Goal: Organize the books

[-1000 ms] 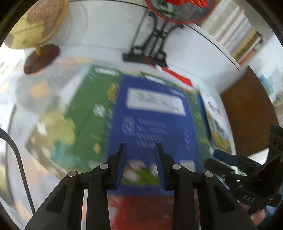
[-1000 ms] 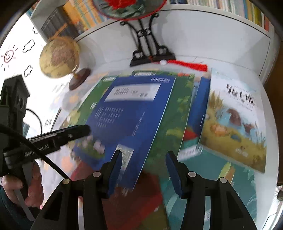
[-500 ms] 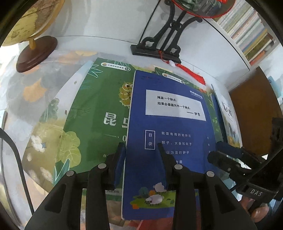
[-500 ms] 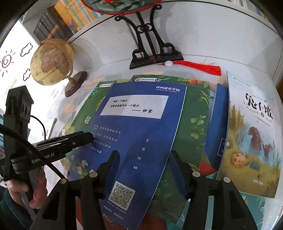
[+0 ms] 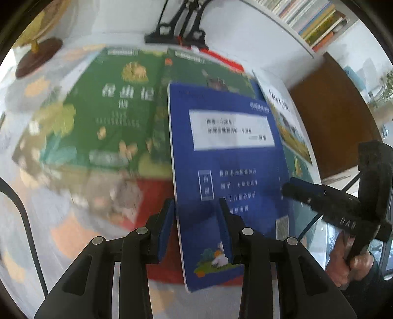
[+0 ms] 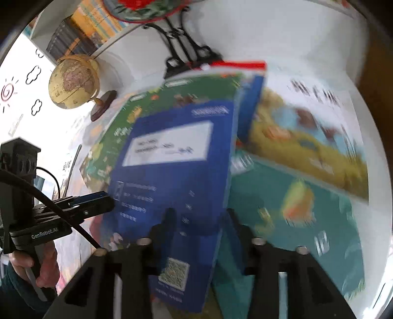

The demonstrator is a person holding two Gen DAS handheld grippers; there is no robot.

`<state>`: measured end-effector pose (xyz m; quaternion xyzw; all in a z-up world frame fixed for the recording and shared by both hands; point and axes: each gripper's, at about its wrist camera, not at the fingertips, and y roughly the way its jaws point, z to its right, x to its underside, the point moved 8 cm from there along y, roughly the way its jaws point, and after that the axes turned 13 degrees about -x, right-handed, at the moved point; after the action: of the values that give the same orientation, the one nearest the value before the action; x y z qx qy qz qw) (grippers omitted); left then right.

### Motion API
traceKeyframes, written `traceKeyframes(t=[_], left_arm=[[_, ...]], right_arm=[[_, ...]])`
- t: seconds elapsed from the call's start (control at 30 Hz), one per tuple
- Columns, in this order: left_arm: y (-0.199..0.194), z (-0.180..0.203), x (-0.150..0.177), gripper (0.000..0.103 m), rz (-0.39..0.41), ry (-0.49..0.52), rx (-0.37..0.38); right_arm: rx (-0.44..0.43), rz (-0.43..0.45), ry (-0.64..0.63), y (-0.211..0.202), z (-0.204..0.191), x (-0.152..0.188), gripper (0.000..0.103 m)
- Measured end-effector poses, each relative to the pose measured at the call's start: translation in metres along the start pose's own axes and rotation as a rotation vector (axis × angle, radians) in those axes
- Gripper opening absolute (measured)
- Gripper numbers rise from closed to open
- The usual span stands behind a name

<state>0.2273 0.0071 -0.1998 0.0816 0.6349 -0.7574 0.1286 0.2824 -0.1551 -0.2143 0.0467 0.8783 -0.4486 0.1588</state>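
Note:
A thin blue book [image 5: 233,171] with a white text panel lies on top of several spread books on a white table; it also shows in the right wrist view [image 6: 172,176]. My left gripper [image 5: 196,220] is open, its fingers straddling the book's left edge. My right gripper [image 6: 199,220] is open, its fingers straddling the book's right edge. Under it lie a green book [image 5: 118,117], a second green book [image 5: 208,73], a red book [image 5: 152,196], a teal book [image 6: 294,220] and a yellow-and-white picture book [image 6: 307,137].
A globe [image 6: 73,84] on a wooden base stands at the back left. A black ornament stand [image 5: 176,34] with a red tassel [image 6: 240,65] stands at the back. Bookshelves [image 5: 309,22] line the wall. A brown panel [image 5: 331,117] is at the right.
The blue book has slid to the right off the green books and toward me. Both grippers moved with it, each now at one of its side edges. The views are blurred by motion.

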Motion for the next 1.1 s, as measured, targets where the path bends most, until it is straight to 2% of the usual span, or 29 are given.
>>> traceKeyframes(t=[0.17,0.27,0.37,0.43,0.57,0.7,0.77,0.83,0.97,1.1], left_arm=[[-0.003,0.007,0.014,0.031,-0.001,-0.022,0.018],[-0.002,0.012,0.018,0.031,0.008,-0.007,-0.019],[-0.001,0.012,0.018,0.031,0.013,-0.015,-0.028],[-0.002,0.011,0.018,0.031,0.017,-0.019,-0.035],[-0.001,0.013,0.019,0.031,0.021,-0.006,-0.055],[0.0,0.015,0.019,0.031,0.024,-0.004,-0.064],[0.002,0.017,0.018,0.031,0.017,-0.006,-0.041],[0.003,0.024,0.019,0.031,0.011,0.004,-0.021],[0.003,0.036,0.021,0.031,0.01,0.039,-0.039],[0.001,0.05,0.025,0.031,-0.023,0.032,0.048]], right_arm=[[-0.068,0.018,0.06,-0.01,0.011,0.01,0.035],[-0.076,0.015,0.036,-0.007,0.008,0.006,0.042],[-0.082,0.014,0.02,-0.005,0.006,0.004,0.042],[-0.124,0.008,0.046,-0.009,0.007,0.005,0.042],[-0.266,0.017,0.138,-0.022,0.012,0.018,0.043],[-0.461,0.058,0.311,-0.031,0.023,0.03,0.043],[-0.589,0.077,0.425,-0.032,0.03,0.036,0.042],[-0.654,0.079,0.475,-0.027,0.029,0.04,0.042],[-0.59,0.048,0.405,-0.02,0.015,0.039,0.041],[-0.588,0.078,0.33,-0.047,0.001,0.028,0.041]])
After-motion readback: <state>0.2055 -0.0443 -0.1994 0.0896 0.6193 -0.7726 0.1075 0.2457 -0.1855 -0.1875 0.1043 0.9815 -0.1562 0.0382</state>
